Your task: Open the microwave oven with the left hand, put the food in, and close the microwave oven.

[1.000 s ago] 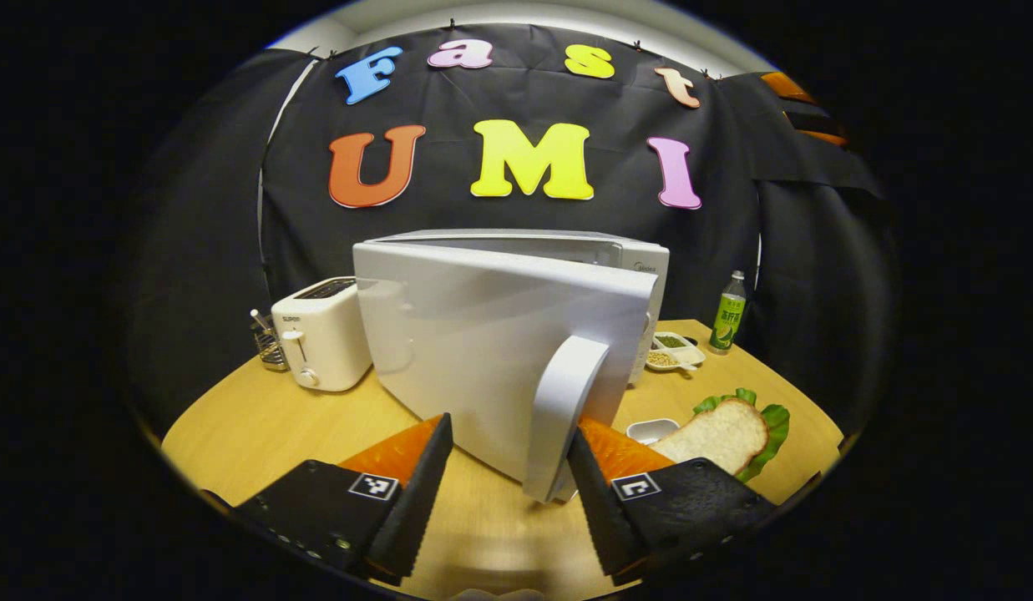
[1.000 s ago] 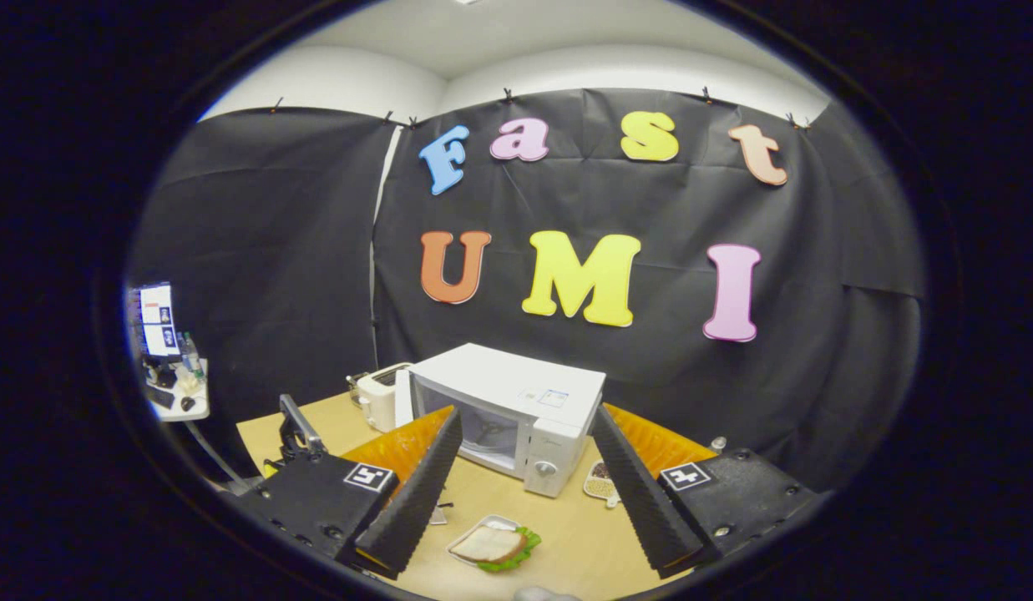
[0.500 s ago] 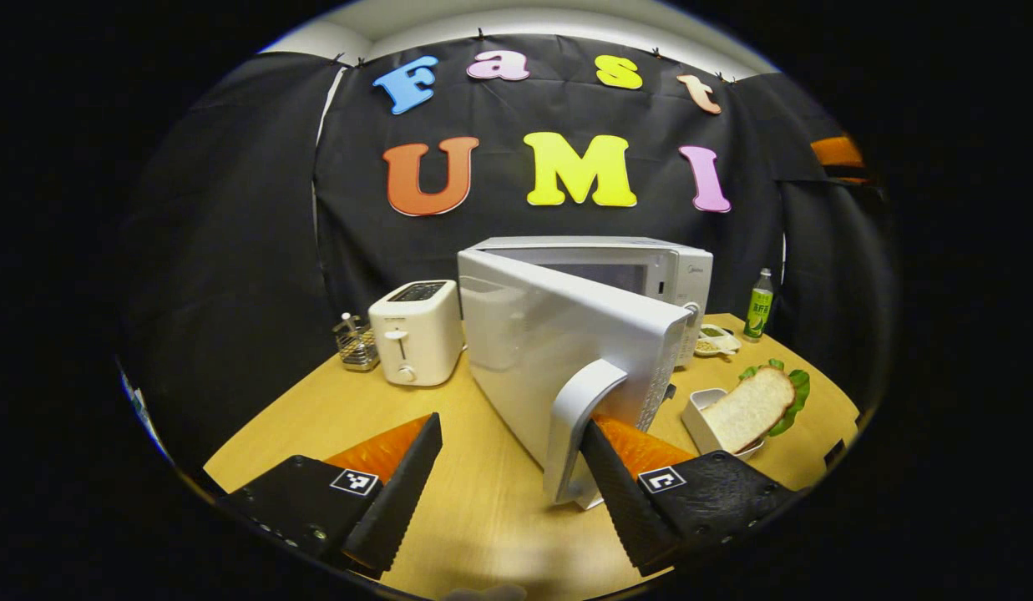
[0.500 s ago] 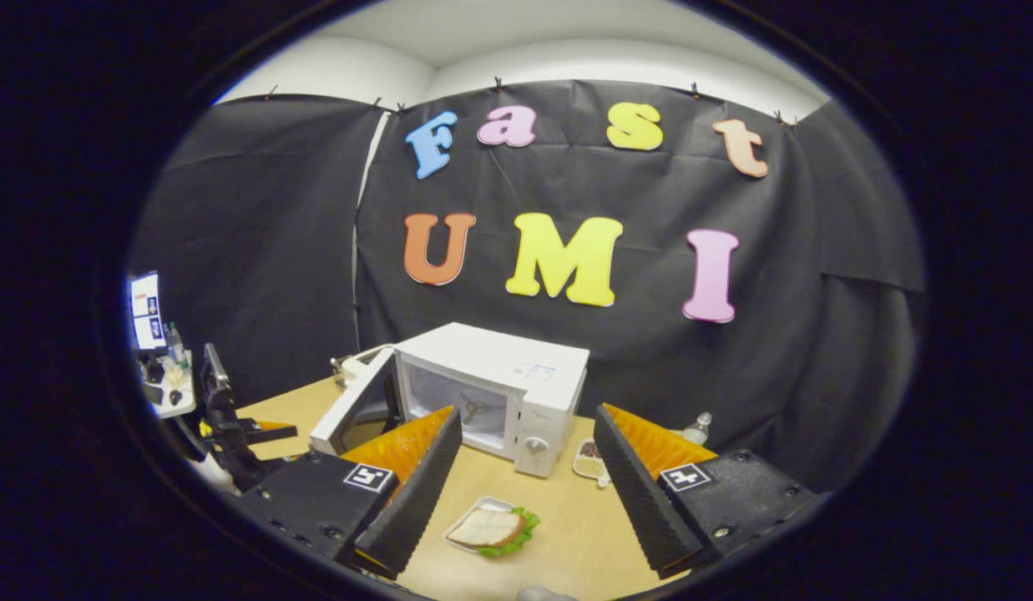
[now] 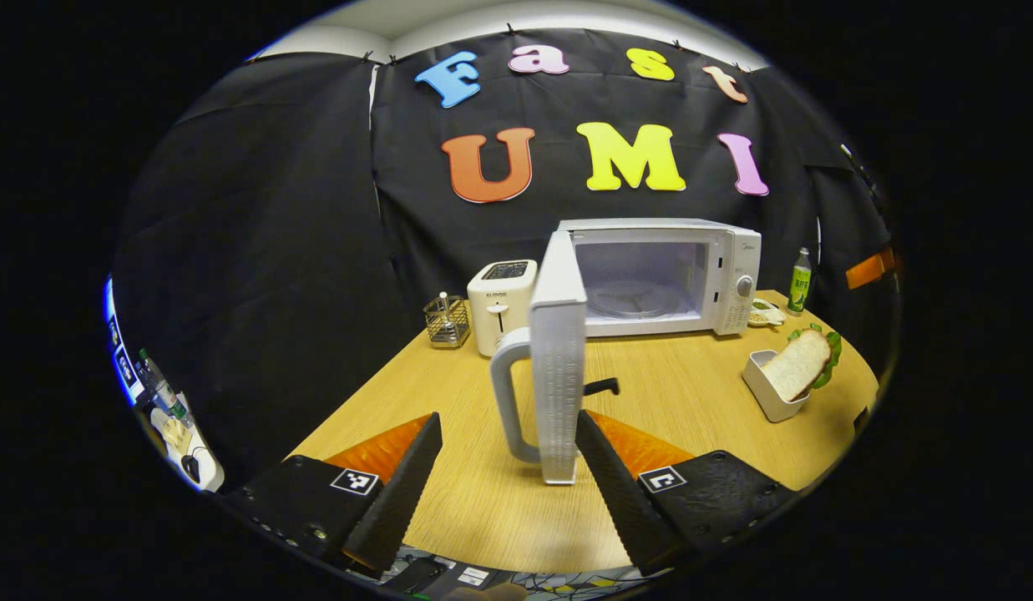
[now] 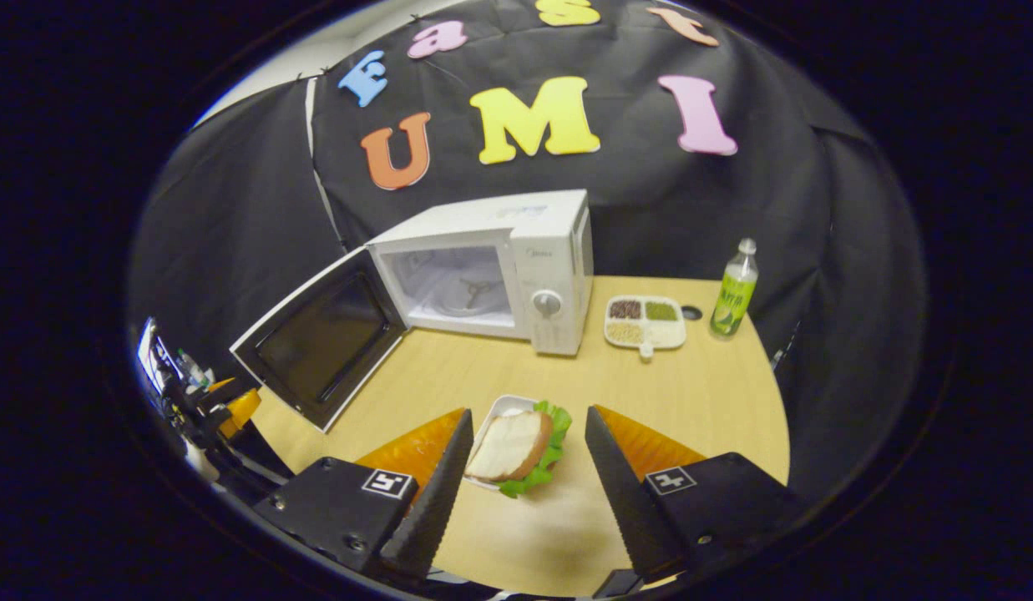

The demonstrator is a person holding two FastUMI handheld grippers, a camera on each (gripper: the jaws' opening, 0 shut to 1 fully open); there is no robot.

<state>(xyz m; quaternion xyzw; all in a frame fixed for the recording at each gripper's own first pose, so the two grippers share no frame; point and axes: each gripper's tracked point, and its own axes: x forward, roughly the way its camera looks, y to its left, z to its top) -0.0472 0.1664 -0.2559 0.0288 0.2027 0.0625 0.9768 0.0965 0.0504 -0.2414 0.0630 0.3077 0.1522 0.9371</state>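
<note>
Door [image 5: 558,367] of microwave [image 6: 516,267] swung fully open, left gripper [image 5: 508,492] spread wide around its handle [image 5: 506,392] gripping nothing, right gripper [image 6: 524,492] wide above sandwich tray [image 6: 516,446] on table [image 6: 700,392]; next: descend, clamp tray rim.

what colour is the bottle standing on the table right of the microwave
Green, with a pale cap; the bottle shows best in the right gripper view, beside the microwave.
</note>
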